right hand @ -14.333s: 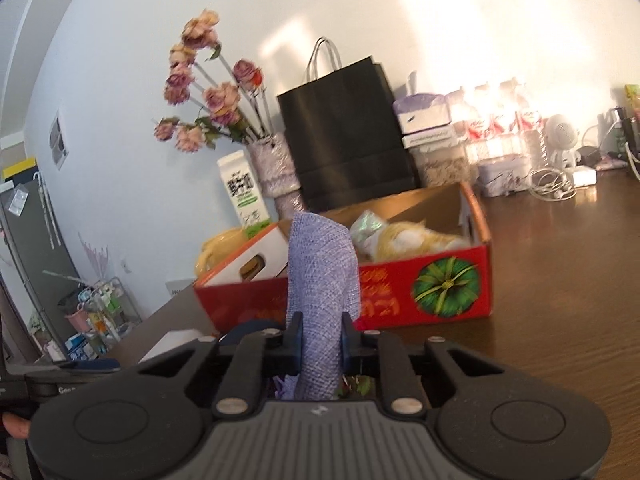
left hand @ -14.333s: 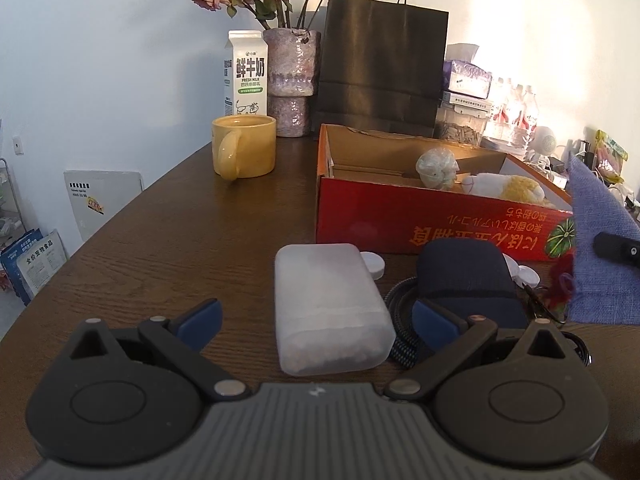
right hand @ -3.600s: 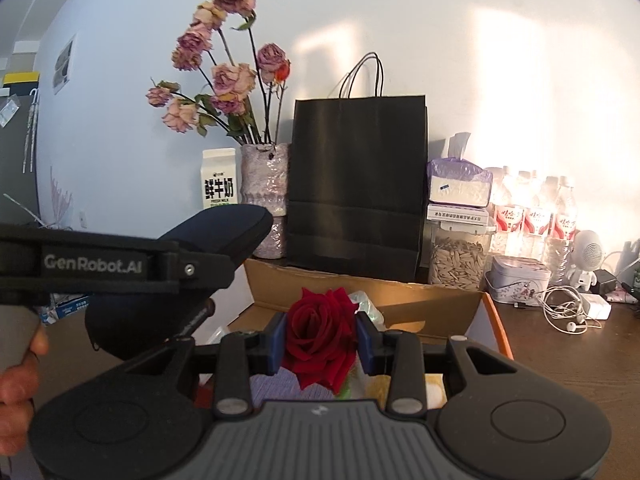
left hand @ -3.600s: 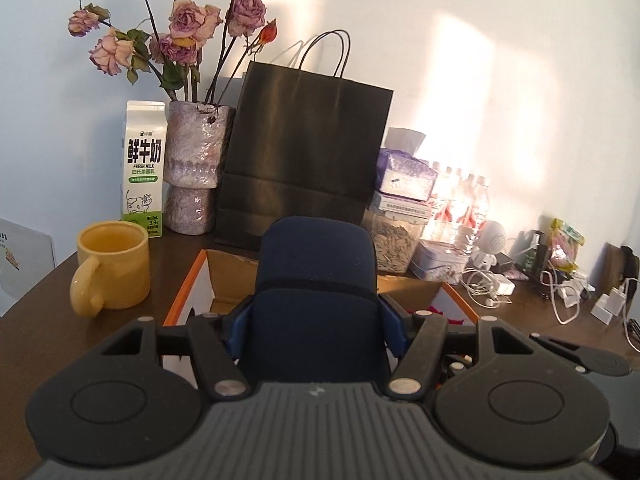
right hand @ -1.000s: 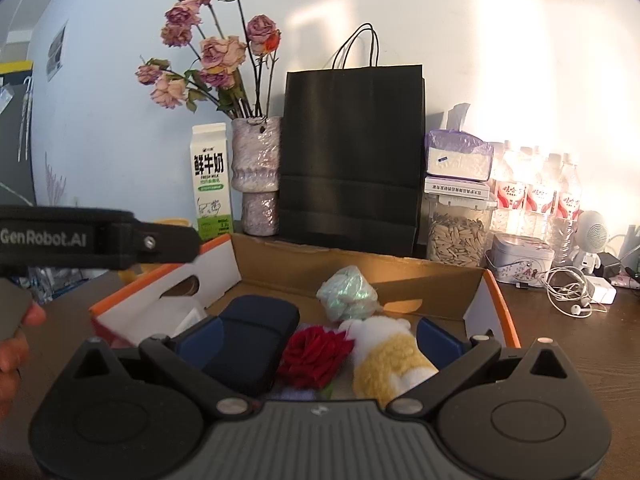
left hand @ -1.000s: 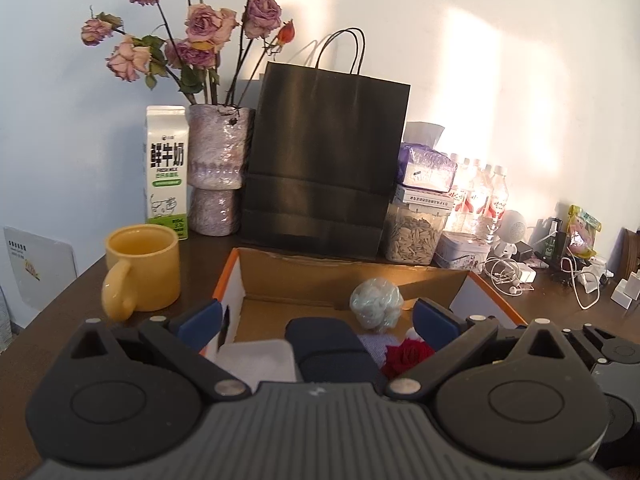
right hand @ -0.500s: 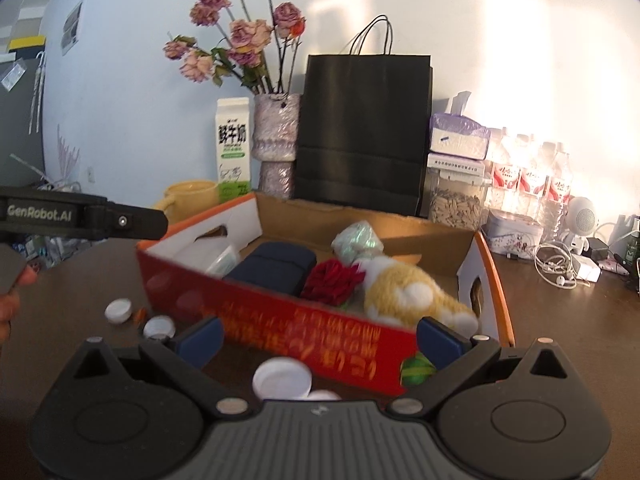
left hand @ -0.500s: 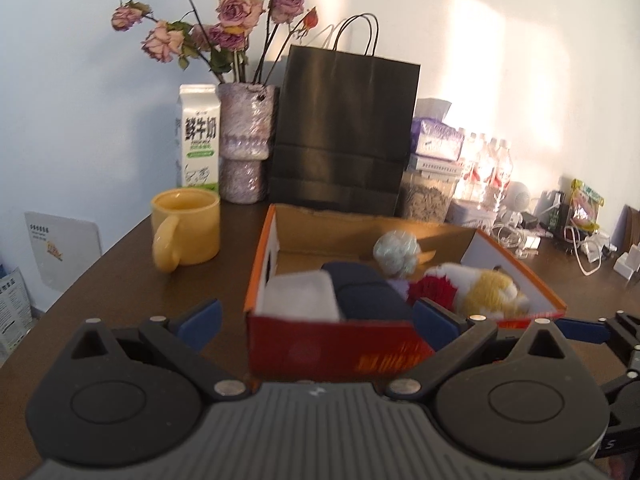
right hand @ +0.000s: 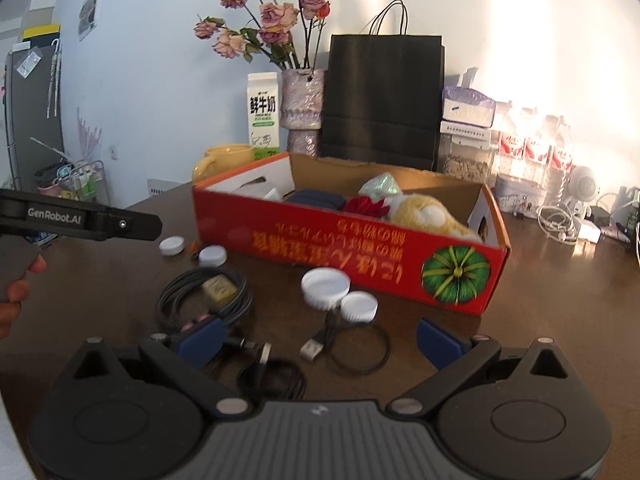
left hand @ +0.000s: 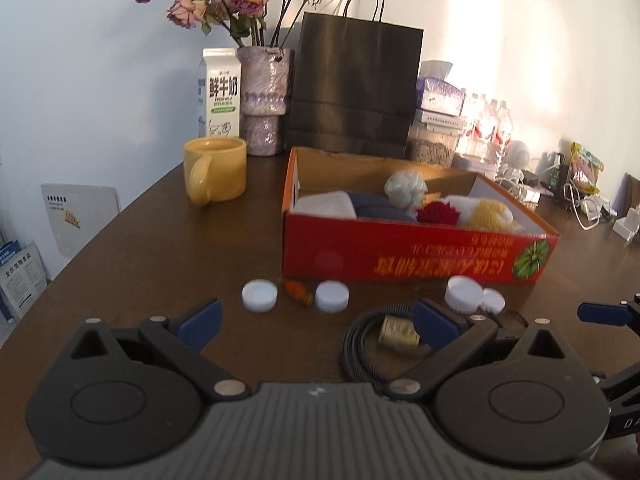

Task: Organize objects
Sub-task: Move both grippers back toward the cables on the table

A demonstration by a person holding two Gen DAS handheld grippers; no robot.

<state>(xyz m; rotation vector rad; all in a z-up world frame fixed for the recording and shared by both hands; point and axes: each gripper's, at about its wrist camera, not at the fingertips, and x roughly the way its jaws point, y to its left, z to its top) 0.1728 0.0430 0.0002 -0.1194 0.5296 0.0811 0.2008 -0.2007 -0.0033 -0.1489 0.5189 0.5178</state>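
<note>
A red cardboard box (left hand: pixel 400 258) (right hand: pixel 320 240) sits on the dark wooden table (left hand: pixel 160 248). Inside lie a white block (left hand: pixel 326 205), a navy case (left hand: pixel 376 209), a red rose (left hand: pixel 436 213) (right hand: pixel 366 205), a yellow plush (left hand: pixel 486 214) (right hand: pixel 424 210) and a pale crinkled ball (left hand: pixel 405 188). In front of the box are white caps (left hand: pixel 259 295) (left hand: pixel 331 296) (right hand: pixel 325 285), a coiled black cable (left hand: pixel 360 344) (right hand: pixel 200 300) and a USB cable (right hand: pixel 340 340). My left gripper (left hand: pixel 316 320) is open above the table before the caps. My right gripper (right hand: pixel 316 336) is open over the cables.
A yellow mug (left hand: pixel 214 174), milk carton (left hand: pixel 219 92), vase of dried roses (left hand: pixel 264 96) and black paper bag (left hand: pixel 354 88) stand behind the box. Bottles, jars, chargers and cords (right hand: pixel 560 224) crowd the back right. A hand (right hand: pixel 16 292) holds the left gripper's handle.
Both grippers have pulled back from the box and now sit lower and nearer the table's front, so the caps and cables come into view. Both stay open and empty.
</note>
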